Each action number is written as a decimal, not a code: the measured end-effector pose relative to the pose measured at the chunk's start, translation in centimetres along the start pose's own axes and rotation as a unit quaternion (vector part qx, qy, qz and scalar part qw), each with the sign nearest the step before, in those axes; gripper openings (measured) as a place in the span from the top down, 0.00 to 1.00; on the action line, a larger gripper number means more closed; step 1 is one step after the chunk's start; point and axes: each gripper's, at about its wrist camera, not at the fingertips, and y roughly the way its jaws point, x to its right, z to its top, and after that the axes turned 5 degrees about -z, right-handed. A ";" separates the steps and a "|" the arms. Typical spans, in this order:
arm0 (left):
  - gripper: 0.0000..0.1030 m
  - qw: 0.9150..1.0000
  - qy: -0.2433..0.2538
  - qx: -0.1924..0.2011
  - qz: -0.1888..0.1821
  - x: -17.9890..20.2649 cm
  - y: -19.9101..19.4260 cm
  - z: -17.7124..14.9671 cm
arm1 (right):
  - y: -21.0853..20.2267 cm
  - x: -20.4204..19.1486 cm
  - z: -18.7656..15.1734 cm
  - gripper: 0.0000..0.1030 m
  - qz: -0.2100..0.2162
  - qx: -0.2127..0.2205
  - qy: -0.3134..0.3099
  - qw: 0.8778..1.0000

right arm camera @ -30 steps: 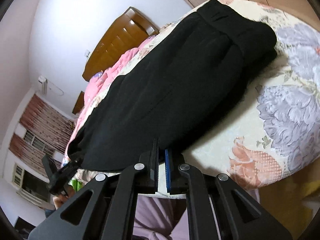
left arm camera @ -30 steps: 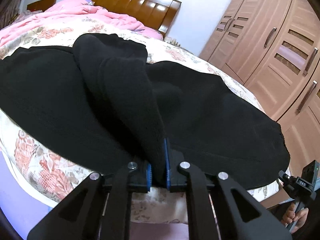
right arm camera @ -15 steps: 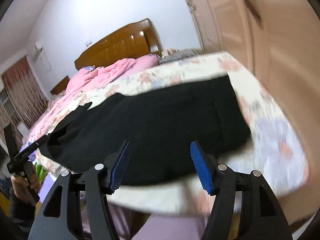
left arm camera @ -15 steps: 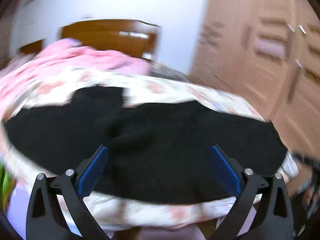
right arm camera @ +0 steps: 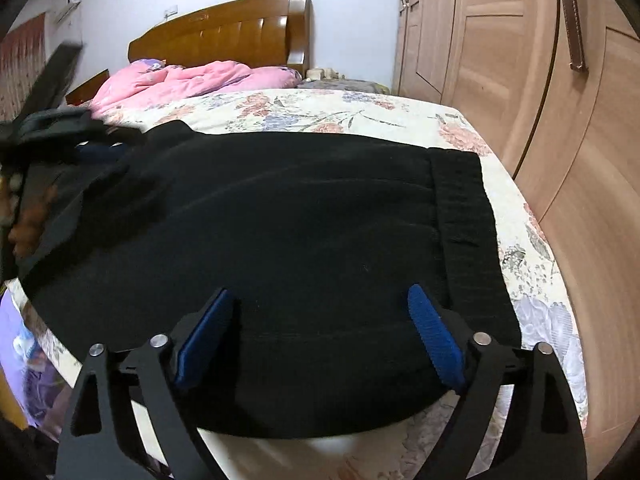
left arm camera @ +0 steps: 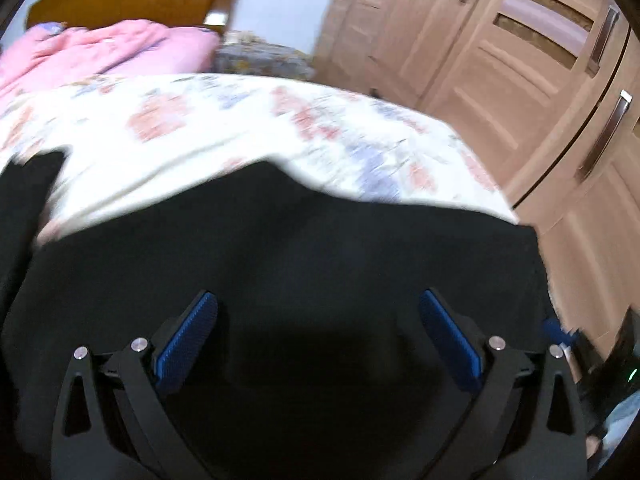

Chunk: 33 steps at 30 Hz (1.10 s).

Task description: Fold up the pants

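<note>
Black pants (right arm camera: 280,232) lie spread flat on the floral bed (right arm camera: 320,110), filling the centre of the right wrist frame, waistband (right arm camera: 464,216) toward the right edge. Right hand-held gripper (right arm camera: 320,336): released, blue pads wide apart above the fabric, lower centre. Left hand-held gripper (left arm camera: 318,336): likewise released, holding nothing, lower centre of its blurred frame. Pink quilt (right arm camera: 188,80) and wooden headboard (right arm camera: 224,34) upper left; wardrobe (right arm camera: 540,80) at right.

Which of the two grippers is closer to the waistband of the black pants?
Right. The right gripper hangs open beside the waistband; the left gripper, also open, hovers farther along the pants.
</note>
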 end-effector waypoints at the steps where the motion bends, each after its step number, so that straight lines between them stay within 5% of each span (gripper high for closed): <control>1: 0.02 1.000 0.012 -0.004 0.010 0.4 0.6 0.9 | -0.1 0.0 -0.1 0.15 -0.003 0.000 0.000 1.000; 5: 0.02 0.997 0.020 -0.042 0.066 -0.9 5.8 3.2 | -0.3 0.2 -0.2 0.15 0.007 0.003 -0.005 1.000; 6: 0.02 0.997 0.031 -0.017 0.068 -0.9 5.8 3.2 | -0.2 0.3 -0.1 0.15 0.011 0.003 -0.005 1.000; 9: 0.02 0.995 0.050 -0.023 0.085 -0.1 5.7 3.0 | 0.1 -0.1 0.1 0.15 0.012 0.002 -0.009 1.000; 15: 0.02 0.990 0.096 0.032 0.098 -0.9 -1.3 2.1 | 0.4 -0.3 0.5 0.15 0.007 -0.004 -0.010 1.000; 20: 0.02 0.988 -0.007 0.045 0.148 -10.0 -6.7 4.9 | 0.1 -0.7 0.4 0.14 -0.006 -0.006 -0.004 1.000; 22: 0.10 0.986 -0.059 0.021 0.157 -14.7 -7.5 5.3 | 0.1 -0.8 0.4 0.14 -0.009 -0.006 -0.003 1.000; 25: 0.30 0.982 -0.071 -0.018 0.175 -18.2 -7.2 4.7 | 0.2 -0.8 0.4 0.14 -0.009 -0.006 -0.004 1.000; 30: 0.34 0.974 -0.047 -0.079 0.205 -19.8 -4.8 3.4 | 0.2 -0.6 0.4 0.14 -0.005 -0.007 -0.006 1.000; 33: 0.45 0.971 -0.033 -0.090 0.218 -20.3 -3.9 2.8 | 0.2 -0.6 0.3 0.14 -0.005 -0.006 -0.006 1.000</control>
